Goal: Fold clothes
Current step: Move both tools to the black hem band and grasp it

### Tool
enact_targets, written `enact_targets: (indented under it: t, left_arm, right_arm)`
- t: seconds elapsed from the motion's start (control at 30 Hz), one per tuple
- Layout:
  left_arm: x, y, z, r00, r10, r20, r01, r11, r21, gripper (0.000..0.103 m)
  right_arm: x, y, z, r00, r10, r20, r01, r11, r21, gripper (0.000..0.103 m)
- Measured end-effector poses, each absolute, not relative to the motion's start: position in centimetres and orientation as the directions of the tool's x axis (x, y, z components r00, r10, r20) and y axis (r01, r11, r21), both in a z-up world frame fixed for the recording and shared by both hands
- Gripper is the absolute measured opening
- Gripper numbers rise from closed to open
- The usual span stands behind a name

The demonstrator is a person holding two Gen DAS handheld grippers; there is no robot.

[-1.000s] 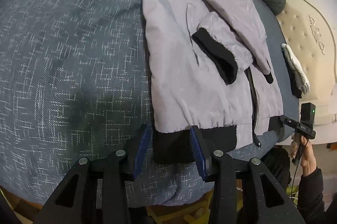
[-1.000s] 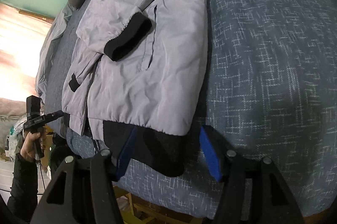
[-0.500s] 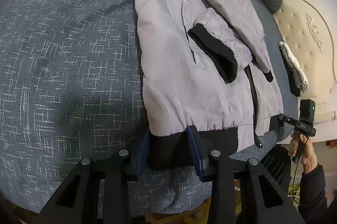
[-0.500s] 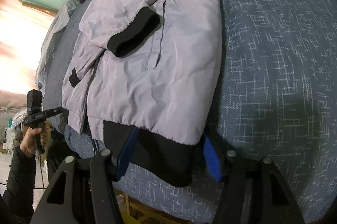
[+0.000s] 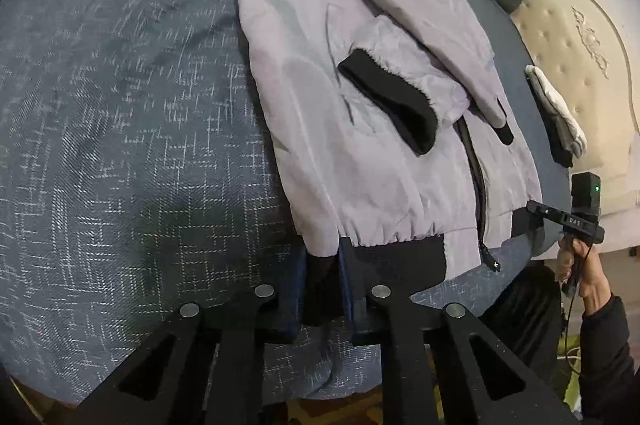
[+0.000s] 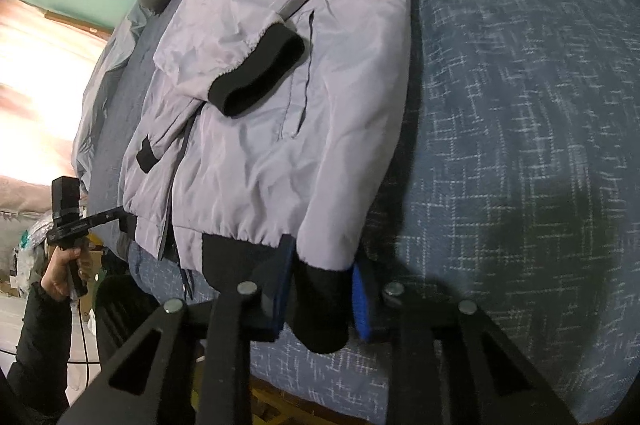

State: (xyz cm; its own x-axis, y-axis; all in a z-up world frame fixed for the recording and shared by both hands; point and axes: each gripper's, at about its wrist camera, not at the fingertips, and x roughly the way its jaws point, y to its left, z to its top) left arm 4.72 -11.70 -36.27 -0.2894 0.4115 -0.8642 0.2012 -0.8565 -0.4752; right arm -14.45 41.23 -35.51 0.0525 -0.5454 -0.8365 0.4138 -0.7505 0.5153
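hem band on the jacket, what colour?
Black, against the pale grey jacket; the hem band shows best in the right wrist view.

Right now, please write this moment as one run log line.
stage: grasp hem | left gripper: closing on black hem | right gripper: closing on hem | jacket: flat on bed, sleeves folded in

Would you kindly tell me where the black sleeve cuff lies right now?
The black sleeve cuff lies folded across the front of the grey jacket, left of its zipper in the left wrist view.
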Motion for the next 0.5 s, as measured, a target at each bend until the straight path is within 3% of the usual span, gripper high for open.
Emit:
enact_targets:
  t: [0.3,0.5]
  left_arm:
    - [4.6,-12.6,-37.3,-0.280,0.464,-0.840,0.246,-0.811,-0.530,0.020]
    - [4.8,-13.1,-36.9,-0.298,0.497,-0.815,0.246,-0.785,-0.568,0.020]
  right_arm:
    - [-14.5,41.1,-36.0,0.069,-0.549,-0.833,0.414,-0.744,0.524,0.028]
    - [-14.1,41.1,-35.3,0.030,-0.562,-0.827,0.436,-0.737,0.516,0.023]
